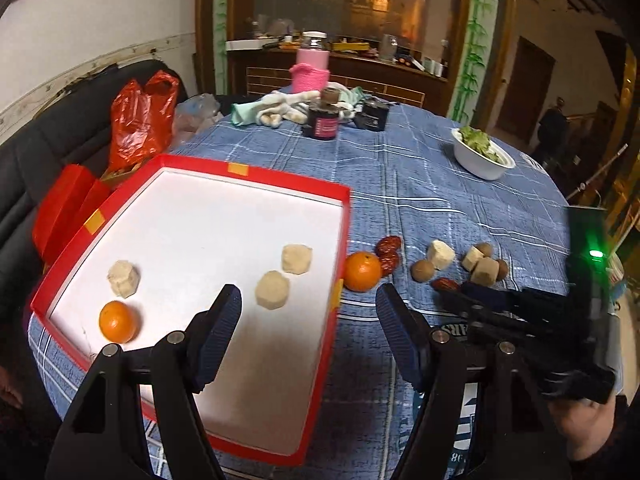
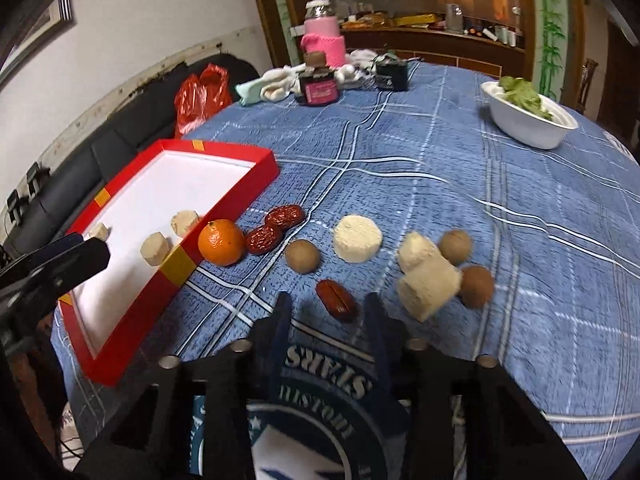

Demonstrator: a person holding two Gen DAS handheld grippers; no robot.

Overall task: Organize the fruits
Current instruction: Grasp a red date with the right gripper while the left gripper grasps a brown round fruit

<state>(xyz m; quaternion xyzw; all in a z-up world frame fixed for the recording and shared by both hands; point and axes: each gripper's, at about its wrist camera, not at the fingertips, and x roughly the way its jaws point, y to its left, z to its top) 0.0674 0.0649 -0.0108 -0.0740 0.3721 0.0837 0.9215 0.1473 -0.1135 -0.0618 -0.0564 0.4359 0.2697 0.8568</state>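
Note:
A red box [image 1: 256,174] with a white floor lies on the left of the table. It holds an orange [image 1: 118,321] and three beige chunks [image 1: 272,290]. My left gripper [image 1: 308,312] hangs open and empty over the box's near right rim. Just outside that rim sit a second orange [image 2: 221,242] and two red dates [image 2: 274,228]. Further right lie brown round fruits [image 2: 302,255] and more beige chunks [image 2: 428,276]. A single red date [image 2: 336,300] lies between the tips of my right gripper [image 2: 328,298]; the jaws stand narrow, with gaps to the date on both sides.
Across the blue checked tablecloth stand a white bowl of greens [image 2: 528,120], a dark jar [image 2: 318,88], a pink-sleeved bottle [image 2: 322,36] and crumpled cloths [image 2: 276,82]. A red plastic bag [image 1: 140,120] rests on the dark sofa behind the box.

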